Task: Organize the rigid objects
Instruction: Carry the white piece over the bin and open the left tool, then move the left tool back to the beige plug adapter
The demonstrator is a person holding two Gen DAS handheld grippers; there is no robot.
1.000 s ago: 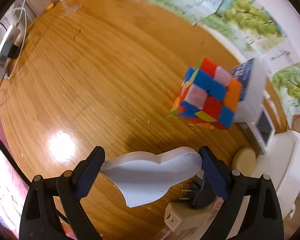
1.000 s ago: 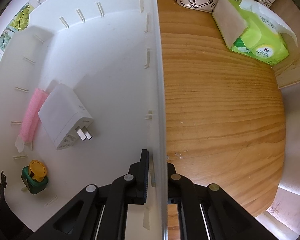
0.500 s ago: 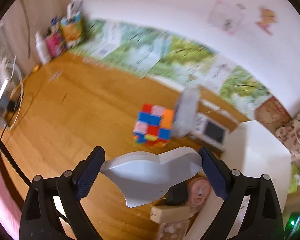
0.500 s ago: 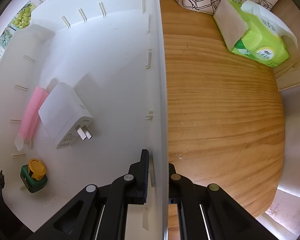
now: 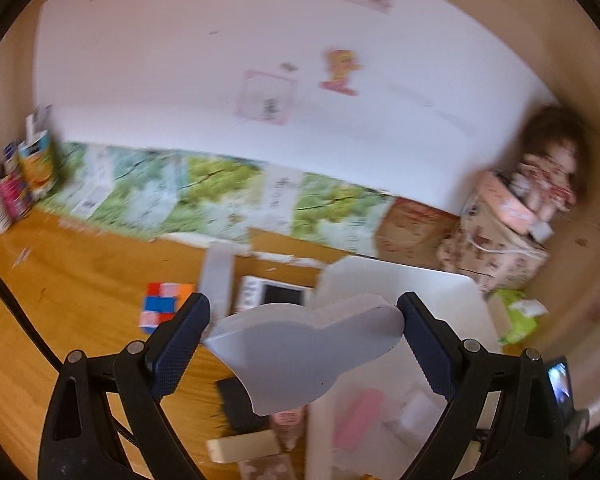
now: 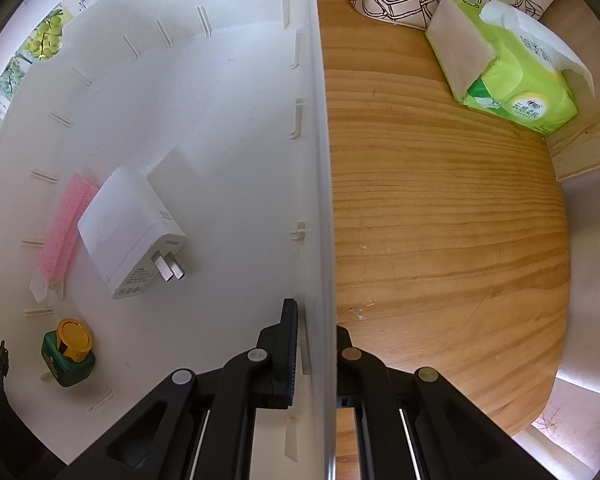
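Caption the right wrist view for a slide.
Right gripper clamps the white bin's wall; charger, pink packet and green bottle lie inside.

A white heart-shaped block (image 5: 304, 356) (flat, pale grey underside) sits clamped above the white bin (image 5: 400, 292).

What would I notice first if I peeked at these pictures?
Probably the white heart-shaped piece pinched in the left claw, in the air over the wooden table. Next, the right claw clamped on the white bin's wall, with a white charger lying inside.
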